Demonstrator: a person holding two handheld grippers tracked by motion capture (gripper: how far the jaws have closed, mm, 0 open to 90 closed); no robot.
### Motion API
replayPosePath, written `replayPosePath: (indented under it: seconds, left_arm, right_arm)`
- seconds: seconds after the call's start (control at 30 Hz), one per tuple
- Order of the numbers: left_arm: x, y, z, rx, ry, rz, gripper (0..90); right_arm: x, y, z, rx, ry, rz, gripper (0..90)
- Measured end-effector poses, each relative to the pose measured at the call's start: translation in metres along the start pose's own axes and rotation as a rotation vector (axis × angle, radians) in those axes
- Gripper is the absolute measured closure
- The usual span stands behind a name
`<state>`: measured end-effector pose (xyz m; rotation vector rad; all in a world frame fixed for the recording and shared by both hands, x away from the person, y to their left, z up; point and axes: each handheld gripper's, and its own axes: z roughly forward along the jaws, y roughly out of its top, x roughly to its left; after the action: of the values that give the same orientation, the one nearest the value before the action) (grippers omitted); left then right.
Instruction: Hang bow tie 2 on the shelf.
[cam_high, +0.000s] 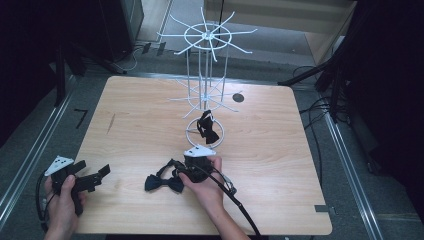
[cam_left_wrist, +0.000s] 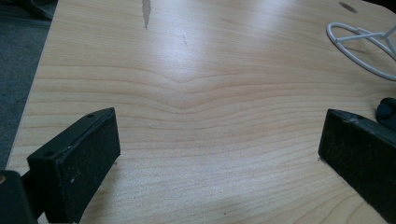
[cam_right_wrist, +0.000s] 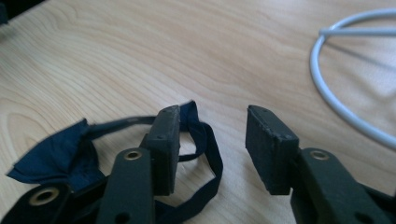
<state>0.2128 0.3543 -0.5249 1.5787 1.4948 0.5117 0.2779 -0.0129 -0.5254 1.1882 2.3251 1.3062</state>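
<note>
A dark navy bow tie lies flat on the wooden table, left of my right hand. My right gripper is low over its strap end. In the right gripper view that gripper is open; the bow tie lies to the left and its strap loop runs under and around the left jaw, with bare wood in the gap. A second black bow tie hangs low on the white wire rack. My left gripper rests at the front left, and in its own view the left gripper is wide open over bare wood.
The rack's white ring base sits just beyond my right hand; the ring base also lies right of the jaws, and the same ring base is far right in the left gripper view. A round hole marks the table's back.
</note>
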Motion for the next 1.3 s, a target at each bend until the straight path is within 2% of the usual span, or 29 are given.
replayPosePath:
  seconds: [0.2,0.27,0.47,0.5,0.77,0.87,1.0,1.23,1.27,1.3]
  left_arm:
    - [0.000,0.000,0.000,0.001,0.001,0.000,0.0]
    - [0.000,0.000,0.000,0.003,0.002,0.001,0.0]
    - [0.000,0.000,0.000,0.003,0.003,0.001,0.0]
    - [0.000,0.000,0.000,0.003,0.003,0.001,0.0]
    - [0.000,0.000,0.000,0.003,0.003,0.002,0.0]
    - [0.000,0.000,0.000,0.001,0.002,0.002,0.0]
    - [0.000,0.000,0.000,0.002,0.002,0.002,0.0]
    - [0.000,0.000,0.000,0.003,0.003,0.003,0.0]
    - [0.000,0.000,0.000,0.003,0.004,0.003,0.0]
    - [0.000,0.000,0.000,0.002,0.004,0.003,0.0]
  right_arm:
    - [0.000,-0.005,0.004,0.043,-0.009,-0.014,63.7]
    - [0.001,-0.008,0.004,0.056,-0.013,-0.034,69.3]
    - [-0.001,-0.013,0.003,0.054,-0.012,-0.032,79.0]
    - [-0.002,-0.015,0.002,0.056,-0.015,-0.040,83.3]
    - [0.000,-0.017,0.001,0.057,-0.017,-0.076,90.0]
    - [0.001,-0.016,0.000,0.055,-0.019,-0.079,90.0]
    - [0.003,-0.013,-0.007,-0.007,-0.004,-0.054,90.0]
    - [0.011,0.002,-0.028,-0.121,-0.021,-0.099,90.0]
    - [0.011,0.002,-0.028,-0.121,-0.021,-0.099,90.0]
    - [0.014,0.007,-0.034,-0.151,-0.020,-0.109,90.0]
